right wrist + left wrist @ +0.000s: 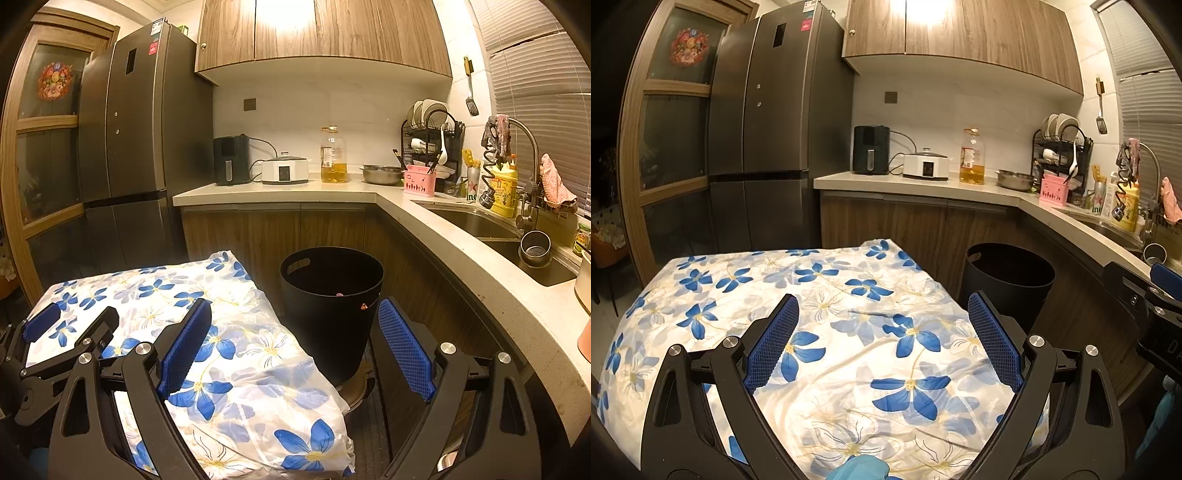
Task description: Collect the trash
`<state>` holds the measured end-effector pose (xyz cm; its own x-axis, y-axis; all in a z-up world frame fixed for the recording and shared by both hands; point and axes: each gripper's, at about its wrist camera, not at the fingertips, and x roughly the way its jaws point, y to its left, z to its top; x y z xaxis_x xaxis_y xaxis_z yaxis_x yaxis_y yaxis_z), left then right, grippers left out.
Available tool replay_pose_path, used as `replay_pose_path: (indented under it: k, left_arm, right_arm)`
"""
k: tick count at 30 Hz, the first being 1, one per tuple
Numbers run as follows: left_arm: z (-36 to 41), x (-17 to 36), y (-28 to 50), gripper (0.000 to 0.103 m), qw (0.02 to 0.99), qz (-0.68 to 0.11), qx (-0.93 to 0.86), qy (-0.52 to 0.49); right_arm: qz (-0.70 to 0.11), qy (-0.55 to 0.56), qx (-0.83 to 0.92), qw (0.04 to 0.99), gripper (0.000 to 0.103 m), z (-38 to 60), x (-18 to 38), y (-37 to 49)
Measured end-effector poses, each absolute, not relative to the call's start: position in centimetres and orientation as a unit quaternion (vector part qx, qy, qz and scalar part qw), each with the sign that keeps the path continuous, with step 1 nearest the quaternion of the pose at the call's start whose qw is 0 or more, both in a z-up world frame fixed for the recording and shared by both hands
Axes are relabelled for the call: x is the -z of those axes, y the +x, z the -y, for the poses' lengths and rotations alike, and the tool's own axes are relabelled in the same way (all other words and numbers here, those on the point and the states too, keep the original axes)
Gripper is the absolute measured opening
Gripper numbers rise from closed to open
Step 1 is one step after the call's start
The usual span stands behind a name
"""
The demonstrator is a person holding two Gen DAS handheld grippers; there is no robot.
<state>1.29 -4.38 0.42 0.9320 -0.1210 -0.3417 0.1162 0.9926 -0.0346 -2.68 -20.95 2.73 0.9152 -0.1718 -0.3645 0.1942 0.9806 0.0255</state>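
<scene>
A black round trash bin (332, 295) stands on the floor between the table and the counter cabinets; it also shows in the left wrist view (1008, 277). A small pink scrap (339, 294) lies inside it. My left gripper (882, 306) is open and empty above the table's blue-flowered cloth (812, 332). My right gripper (295, 310) is open and empty, hovering over the table's right edge with the bin just ahead. No loose trash shows on the cloth. The left gripper also shows at the left edge of the right wrist view (70, 325).
An L-shaped counter (424, 206) carries an air fryer (231, 160), a cooker, an oil bottle (333, 157), a steel bowl, a dish rack and a sink (480, 225). A dark fridge (764, 122) stands behind the table.
</scene>
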Motion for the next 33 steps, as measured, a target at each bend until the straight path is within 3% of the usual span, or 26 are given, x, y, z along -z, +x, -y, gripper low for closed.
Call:
replay_pose_path:
  k: [33]
  left_arm:
    - [4.41,-0.59,1.35,0.091,0.983,-0.173,0.061,-0.007]
  right_arm:
    - [-0.18,0.035,0.096,0.978,0.089,21.02,-2.99,-2.75]
